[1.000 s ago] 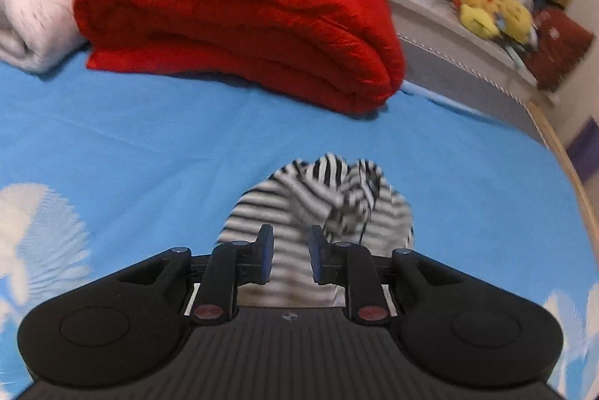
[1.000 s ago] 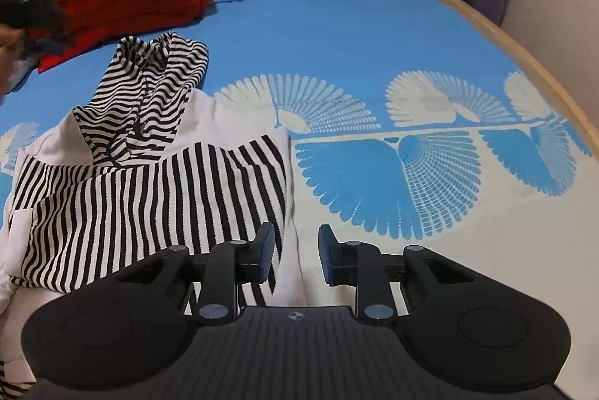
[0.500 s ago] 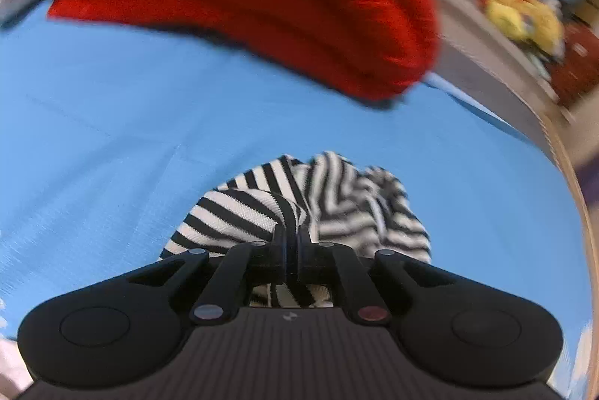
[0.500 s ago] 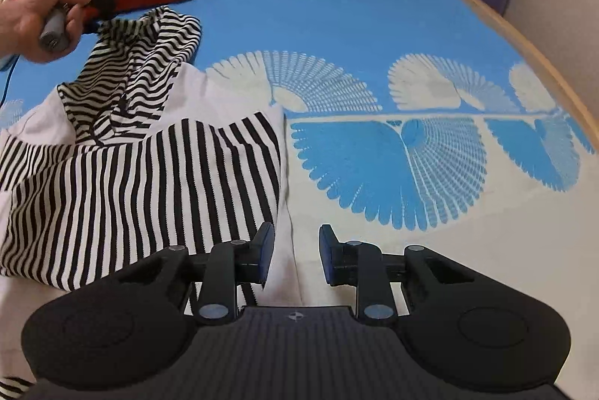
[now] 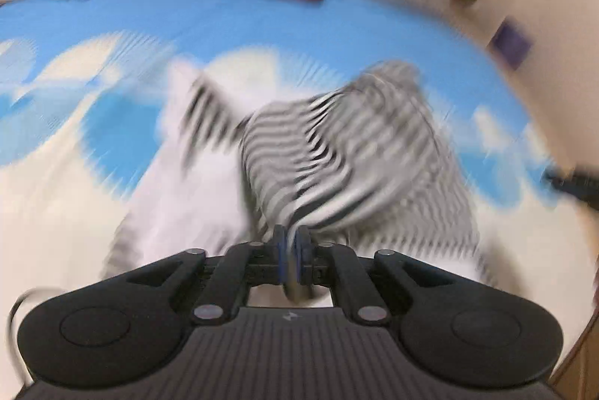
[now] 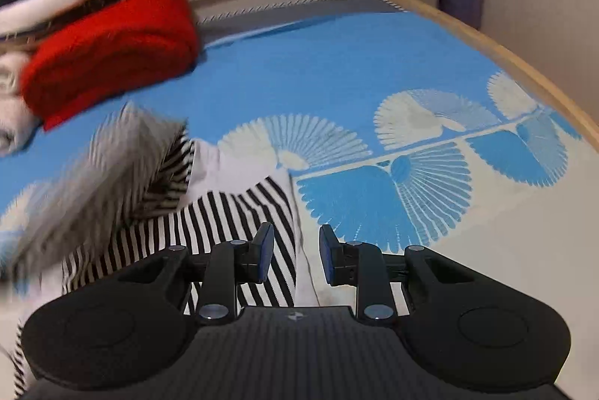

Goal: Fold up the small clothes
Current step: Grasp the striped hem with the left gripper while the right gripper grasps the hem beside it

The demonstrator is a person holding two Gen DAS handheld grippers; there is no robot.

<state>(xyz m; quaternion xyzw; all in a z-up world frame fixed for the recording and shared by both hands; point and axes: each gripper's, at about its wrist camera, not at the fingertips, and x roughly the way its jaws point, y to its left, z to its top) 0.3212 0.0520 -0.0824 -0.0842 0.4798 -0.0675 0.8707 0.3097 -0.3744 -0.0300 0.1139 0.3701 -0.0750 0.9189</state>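
Your left gripper (image 5: 291,246) pinches the striped hoodie's (image 5: 348,156) blurred, lifted hood; your right gripper (image 6: 292,255) gapes wide over its flat striped body near the bed's (image 6: 337,63) middle.

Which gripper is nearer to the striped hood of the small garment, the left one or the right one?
Left. The left gripper is shut on the striped hood, lifting it. The right gripper is open over the garment's lower edge, apart from the hood.
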